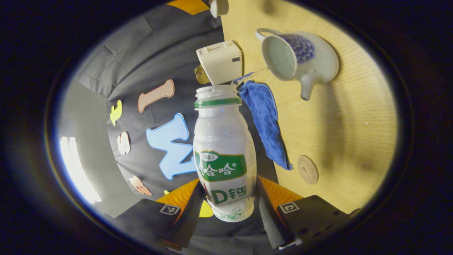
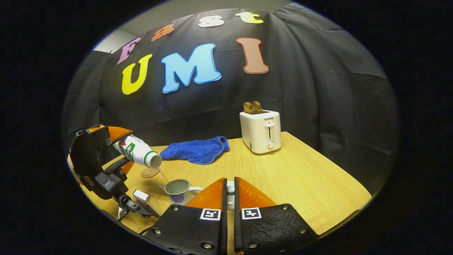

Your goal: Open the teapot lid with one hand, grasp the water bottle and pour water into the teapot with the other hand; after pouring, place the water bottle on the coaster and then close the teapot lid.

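My left gripper (image 1: pixel 229 200) is shut on a white water bottle (image 1: pixel 223 148) with a green label, uncapped and tipped over. A thin stream of water (image 1: pixel 260 71) runs from the bottle's mouth into the open white teapot (image 1: pixel 300 58) with blue pattern. In the right gripper view the left gripper (image 2: pixel 123 149) holds the tilted bottle (image 2: pixel 139 151) above and left of the teapot (image 2: pixel 178 190), and the stream (image 2: pixel 163 176) falls into it. My right gripper (image 2: pixel 230 182) is shut on the small white teapot lid (image 2: pixel 230 194), held to the right of the teapot. A round coaster (image 2: pixel 150 173) lies behind the teapot.
A blue cloth (image 2: pixel 196 150) lies at the back of the wooden table (image 2: pixel 300 177), left of a white toaster (image 2: pixel 261 131) with bread in it. In the left gripper view the coaster (image 1: pixel 307 169) lies beside the cloth (image 1: pixel 265 124), and a small white cup (image 1: pixel 218 7) stands beyond the toaster (image 1: pixel 221 62).
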Tool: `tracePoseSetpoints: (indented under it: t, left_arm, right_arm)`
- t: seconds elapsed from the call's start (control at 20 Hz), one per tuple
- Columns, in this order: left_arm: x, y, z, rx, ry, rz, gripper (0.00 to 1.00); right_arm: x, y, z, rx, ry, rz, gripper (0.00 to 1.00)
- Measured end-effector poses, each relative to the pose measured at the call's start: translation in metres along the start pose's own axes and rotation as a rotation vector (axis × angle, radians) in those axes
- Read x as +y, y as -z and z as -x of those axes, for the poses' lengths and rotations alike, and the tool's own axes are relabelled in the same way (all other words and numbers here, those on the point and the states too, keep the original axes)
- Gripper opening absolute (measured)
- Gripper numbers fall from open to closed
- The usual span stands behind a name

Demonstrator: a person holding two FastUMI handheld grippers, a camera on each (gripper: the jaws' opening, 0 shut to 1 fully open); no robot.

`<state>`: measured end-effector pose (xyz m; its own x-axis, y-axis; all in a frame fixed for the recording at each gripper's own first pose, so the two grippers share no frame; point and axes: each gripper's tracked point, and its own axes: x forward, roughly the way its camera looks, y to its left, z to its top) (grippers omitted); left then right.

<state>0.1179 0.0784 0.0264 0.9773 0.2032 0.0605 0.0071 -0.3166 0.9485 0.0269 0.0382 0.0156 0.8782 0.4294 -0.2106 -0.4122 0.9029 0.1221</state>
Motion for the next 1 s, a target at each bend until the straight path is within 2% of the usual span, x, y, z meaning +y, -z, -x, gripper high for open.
tracePoseSetpoints:
  t: [0.15, 0.2, 0.25, 0.3, 0.35, 1.0]
  left_arm:
    - [0.0009, -0.0012, 0.0000, -0.005, 0.000, -0.016, 0.92]
    - [0.0017, -0.0013, 0.0004, -0.008, 0.001, -0.020, 0.80]
    - [0.0021, -0.0027, 0.0005, -0.012, -0.001, -0.024, 0.80]
    - [0.0025, -0.0032, 0.0003, -0.016, -0.003, -0.029, 0.92]
    - [0.0027, -0.0031, 0.0001, -0.016, -0.002, -0.033, 0.86]
    - [0.0099, -0.0083, -0.0015, -0.042, -0.010, -0.123, 0.86]
  right_arm:
    - [0.0004, 0.0009, 0.0000, 0.001, -0.001, 0.000, 0.07]
    - [0.0000, 0.0011, -0.0001, 0.001, -0.002, -0.002, 0.07]
    - [-0.0003, 0.0017, -0.0003, 0.000, -0.002, -0.004, 0.07]
    - [-0.0006, 0.0008, -0.0003, -0.001, -0.001, -0.005, 0.07]
    - [-0.0014, 0.0018, -0.0003, -0.001, -0.001, -0.005, 0.07]
    - [0.0028, -0.0019, -0.0014, -0.006, -0.016, 0.009, 0.07]
